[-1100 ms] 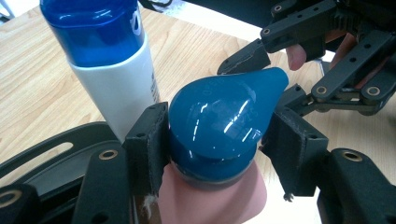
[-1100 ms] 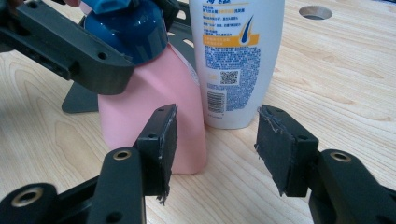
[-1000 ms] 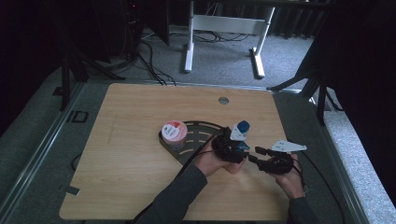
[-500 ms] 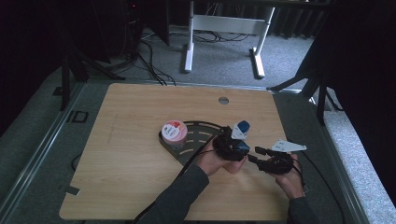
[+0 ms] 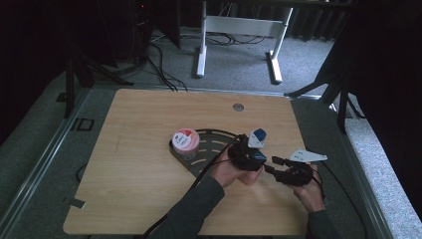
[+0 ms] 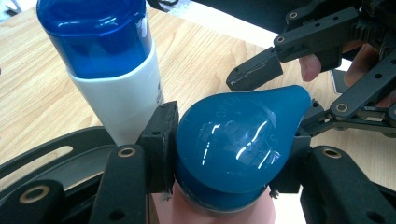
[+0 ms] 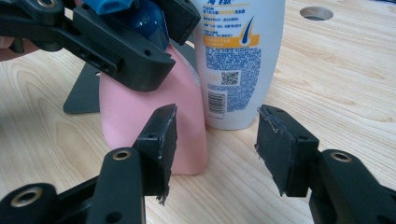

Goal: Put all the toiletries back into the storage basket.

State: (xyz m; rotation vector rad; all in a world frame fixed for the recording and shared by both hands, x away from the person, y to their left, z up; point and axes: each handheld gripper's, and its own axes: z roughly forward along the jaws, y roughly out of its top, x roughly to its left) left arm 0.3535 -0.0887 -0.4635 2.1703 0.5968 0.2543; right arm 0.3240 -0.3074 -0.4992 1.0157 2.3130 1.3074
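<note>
Wooden desk (image 5: 149, 149), right half toward the near edge: pink bottle (image 7: 154, 126) stands beside white bottle (image 7: 238, 60). Left gripper (image 6: 224, 154), jaws just closing, clamps the pink bottle's blue cap (image 6: 238, 140). Right gripper (image 7: 215, 144) gapes, holding nothing, just beside the bottles.

The wooden table (image 5: 139, 144) carried a dark tray (image 5: 209, 149), a pink bottle (image 7: 154, 126) between the left gripper's (image 6: 224, 158) fingers (image 6: 161, 140), and a white bottle (image 7: 238, 60) just beyond.
</note>
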